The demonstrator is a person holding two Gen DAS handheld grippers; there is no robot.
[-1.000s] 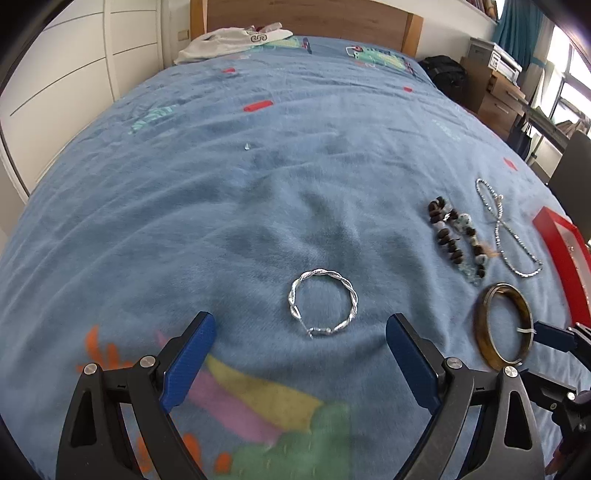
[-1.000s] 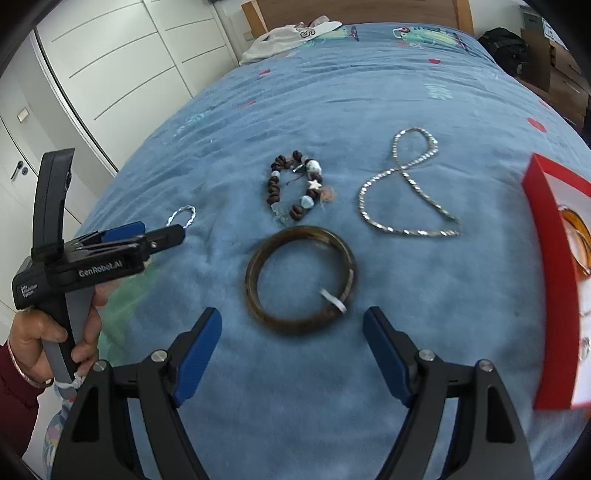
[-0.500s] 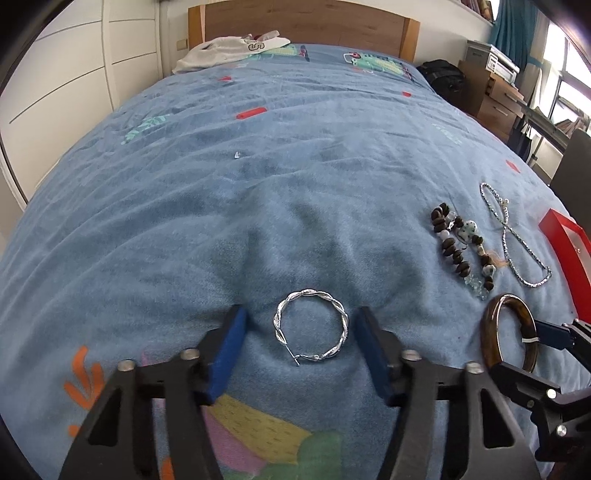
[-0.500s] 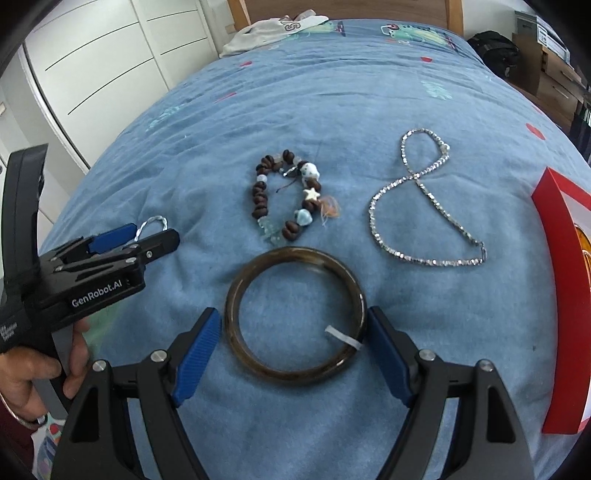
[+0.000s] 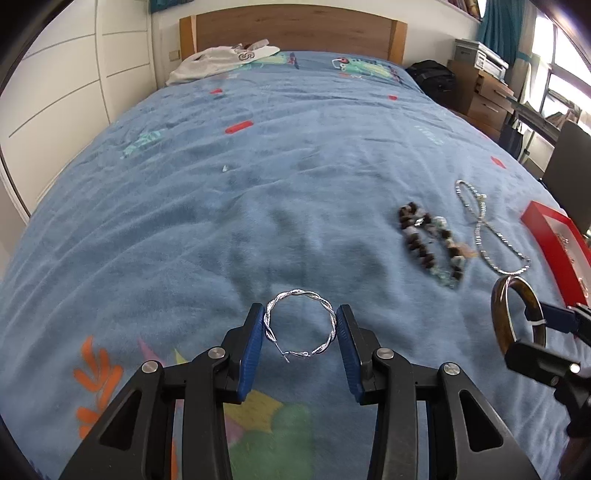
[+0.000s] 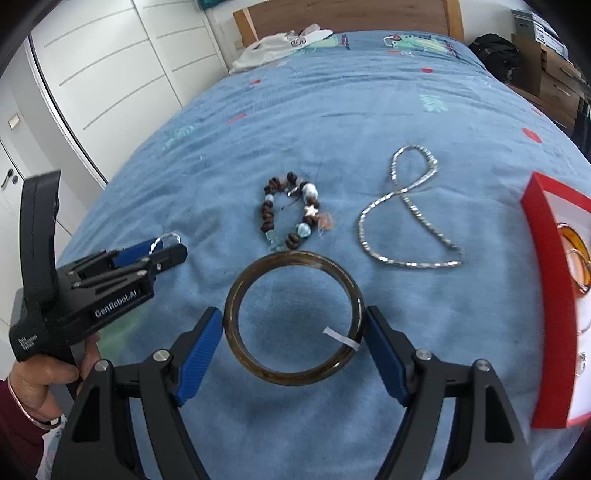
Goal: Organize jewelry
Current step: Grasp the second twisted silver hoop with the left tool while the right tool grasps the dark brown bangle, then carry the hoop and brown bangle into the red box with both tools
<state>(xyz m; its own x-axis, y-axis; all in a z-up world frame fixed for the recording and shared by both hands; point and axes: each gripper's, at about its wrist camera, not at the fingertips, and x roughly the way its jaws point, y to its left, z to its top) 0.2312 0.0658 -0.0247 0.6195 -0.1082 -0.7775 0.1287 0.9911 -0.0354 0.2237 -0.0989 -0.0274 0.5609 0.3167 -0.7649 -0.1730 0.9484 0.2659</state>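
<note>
Left wrist view: the left tool (image 5: pixel 300 330) pinches the twisted silver hoop earring (image 5: pixel 300 325) flat on the blue bed (image 5: pixel 258 184). The right tool (image 6: pixel 293 334) grips the brown round bangle (image 6: pixel 293 317); the red jewelry box (image 6: pixel 550 314) lies at three o'clock, nearer the right tool.

We look low and close along both grippers toward the headboard (image 5: pixel 291 26) at twelve o'clock; both views share the beaded bracelet (image 5: pixel 430 243) (image 6: pixel 291 212) and chain (image 6: pixel 406 214).
</note>
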